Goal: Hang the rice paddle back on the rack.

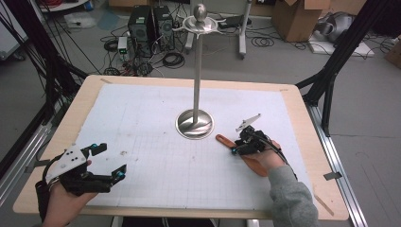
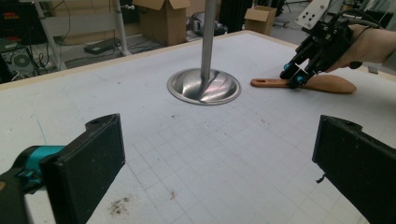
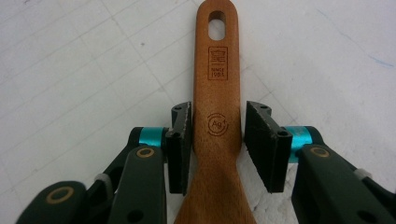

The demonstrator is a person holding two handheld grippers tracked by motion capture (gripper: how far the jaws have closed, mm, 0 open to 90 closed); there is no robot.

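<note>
The right gripper (image 3: 217,140) straddled the handle of a wooden spatula (image 3: 217,93) lying flat on the white mat (image 1: 142,123); its pads sat just beside the handle, seemingly not quite pressing. The spatula lay near a metal stand (image 1: 194,124). The left gripper (image 1: 109,163) hovered wide open, well apart.

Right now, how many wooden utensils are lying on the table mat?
1. A single wooden spatula lies flat on the white grid mat, right of the metal stand's base, with its handle between the right gripper's pads. None other is visible on the mat.
</note>
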